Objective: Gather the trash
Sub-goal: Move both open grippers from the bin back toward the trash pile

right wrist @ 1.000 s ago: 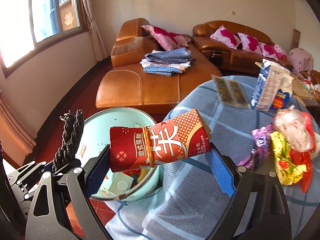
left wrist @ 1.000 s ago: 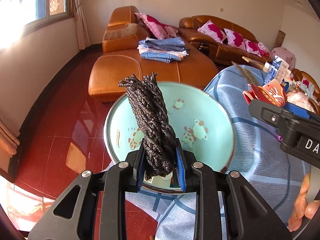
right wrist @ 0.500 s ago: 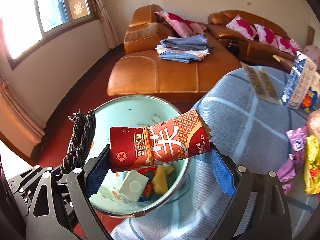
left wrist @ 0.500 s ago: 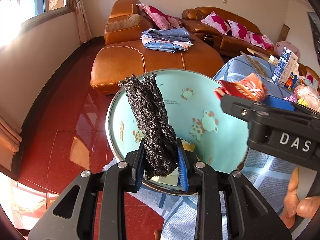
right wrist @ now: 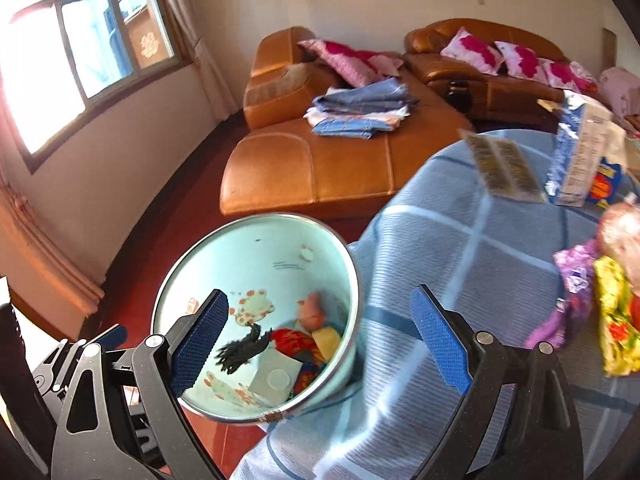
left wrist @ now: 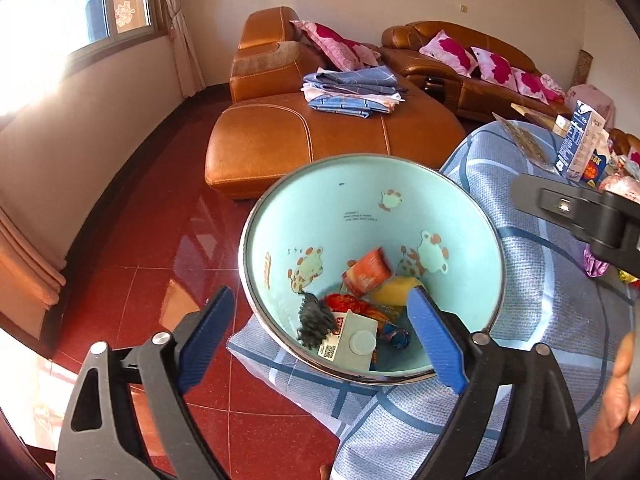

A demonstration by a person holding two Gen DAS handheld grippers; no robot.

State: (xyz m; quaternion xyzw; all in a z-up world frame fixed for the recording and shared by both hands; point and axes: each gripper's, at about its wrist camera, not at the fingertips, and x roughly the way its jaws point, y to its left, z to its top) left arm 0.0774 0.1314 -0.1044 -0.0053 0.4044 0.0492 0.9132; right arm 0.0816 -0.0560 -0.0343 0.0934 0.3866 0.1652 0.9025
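Left wrist view: blue checked tablecloth [left wrist: 560, 280], red tiled floor [left wrist: 140, 272], both claws empty, left claw [left wrist: 320, 336] opening.

We opened the left gripper [left wrist: 320, 332], its jaws still spreading, and the black braided bundle [left wrist: 315, 320] fell into the basin [left wrist: 460, 220]. The right gripper [right wrist: 320, 340] let go too; its red carton [right wrist: 294, 340] seemingly landed there.

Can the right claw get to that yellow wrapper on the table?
Probably yes. The right claw is open and empty, and the yellow wrapper lies uncovered on the blue tablecloth, with only a purple wrapper beside it.
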